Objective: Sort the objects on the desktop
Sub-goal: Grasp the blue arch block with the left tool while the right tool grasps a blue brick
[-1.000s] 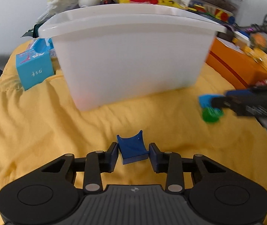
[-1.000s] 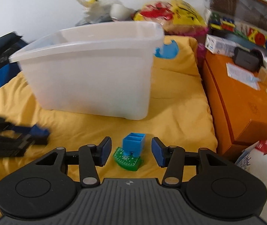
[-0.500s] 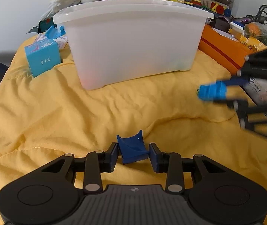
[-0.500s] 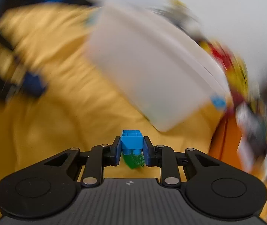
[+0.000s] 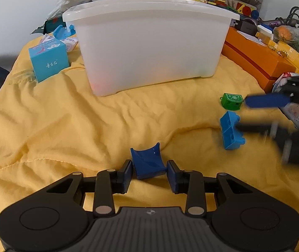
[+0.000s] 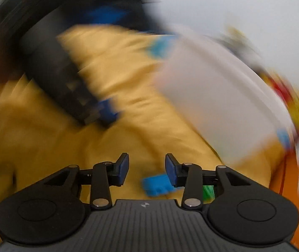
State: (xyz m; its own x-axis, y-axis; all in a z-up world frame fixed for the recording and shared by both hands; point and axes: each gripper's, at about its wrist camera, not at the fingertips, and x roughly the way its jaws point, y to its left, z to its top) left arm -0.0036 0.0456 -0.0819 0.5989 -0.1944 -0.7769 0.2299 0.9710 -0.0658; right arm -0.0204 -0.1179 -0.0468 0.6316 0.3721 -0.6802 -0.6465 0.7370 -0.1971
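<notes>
On the yellow cloth (image 5: 69, 126), the left gripper (image 5: 148, 173) clamps a dark blue block (image 5: 147, 161); the right gripper (image 6: 147, 168), jaws opening, holds nothing, a light blue brick (image 5: 231, 132) loose near the cloth's right edge.

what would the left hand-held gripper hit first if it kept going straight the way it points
The left hand-held gripper already has the dark blue curved block between its fingers. Straight beyond it lies bare yellow cloth, which it would probably meet before the white plastic bin, though depth is unclear.
</notes>
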